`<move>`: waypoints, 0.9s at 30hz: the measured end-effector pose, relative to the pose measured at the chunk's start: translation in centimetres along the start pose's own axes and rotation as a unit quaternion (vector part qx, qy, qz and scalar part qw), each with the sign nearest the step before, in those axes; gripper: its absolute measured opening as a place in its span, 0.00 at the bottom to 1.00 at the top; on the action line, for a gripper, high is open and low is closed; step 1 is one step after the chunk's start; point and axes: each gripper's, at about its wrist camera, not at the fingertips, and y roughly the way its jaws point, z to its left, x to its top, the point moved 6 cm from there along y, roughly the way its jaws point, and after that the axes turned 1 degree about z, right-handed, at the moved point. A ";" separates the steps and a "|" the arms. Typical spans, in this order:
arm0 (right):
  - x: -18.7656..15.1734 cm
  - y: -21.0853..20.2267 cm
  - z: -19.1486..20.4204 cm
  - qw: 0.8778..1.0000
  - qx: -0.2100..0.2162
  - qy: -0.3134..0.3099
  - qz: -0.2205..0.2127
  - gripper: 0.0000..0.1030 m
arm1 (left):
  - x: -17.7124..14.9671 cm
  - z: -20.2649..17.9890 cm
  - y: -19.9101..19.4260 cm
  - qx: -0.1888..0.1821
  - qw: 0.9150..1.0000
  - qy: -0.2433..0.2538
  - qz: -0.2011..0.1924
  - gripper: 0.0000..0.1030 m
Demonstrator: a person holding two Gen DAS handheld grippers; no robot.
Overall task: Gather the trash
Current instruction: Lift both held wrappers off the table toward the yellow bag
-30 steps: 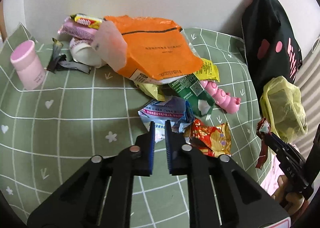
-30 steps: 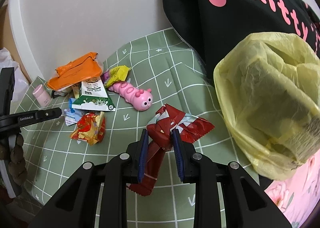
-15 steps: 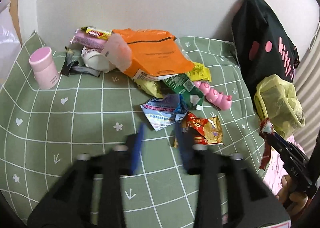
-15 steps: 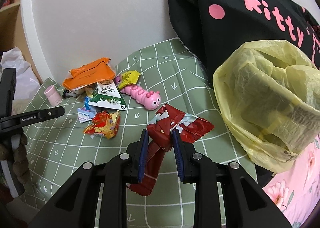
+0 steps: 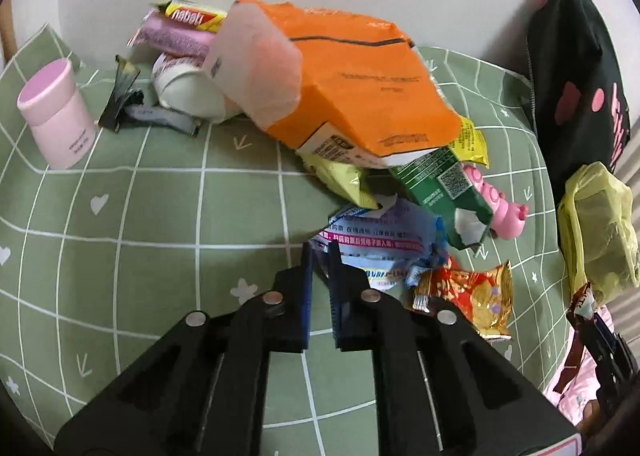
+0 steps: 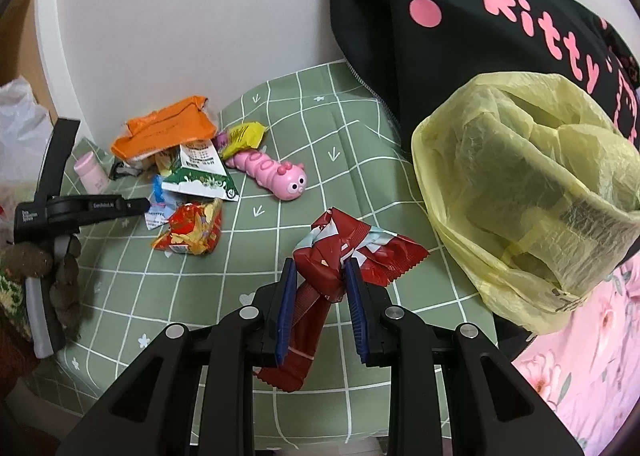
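Gripping the crumpled red wrapper (image 6: pixel 340 256) between my right gripper (image 6: pixel 320 276) pads just beside the yellow bag (image 6: pixel 520 191), I hold my left gripper (image 5: pixel 320 256), jaws just closed and nearly shut, at the edge of the blue-white wrapper (image 5: pixel 380 236) on the green cloth (image 5: pixel 160 195).

Red wrapper (image 6: pixel 352 252): crumpled foil, clamped between blue pads, lifted clear of the cloth, its tail hanging down toward the near edge. Yellow trash bag (image 6: pixel 528 215): mouth open, far right, against a black bag. Blue-and-white wrapper (image 5: pixel 380 240): torn, lying flat. Red-and-gold snack packet (image 5: pixel 472 296): crumpled, just right of it. Orange pouch (image 5: pixel 360 87) tops the far heap (green carton and yellow wrappers beneath).
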 end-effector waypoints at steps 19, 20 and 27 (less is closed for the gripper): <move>1.8 -2.5 0.8 0.999 0.021 -0.014 -0.048 0.23 | 1.3 -4.6 -10.7 -0.026 0.991 0.069 -0.112 0.03; 1.8 -2.7 0.8 0.998 0.021 -0.013 -0.051 0.23 | 1.5 -4.9 -11.2 -0.029 0.990 0.071 -0.115 0.02; 2.3 -3.8 -0.1 0.998 0.016 -0.005 -0.068 0.23 | 2.5 -7.1 -13.5 -0.062 0.985 0.086 -0.136 0.02</move>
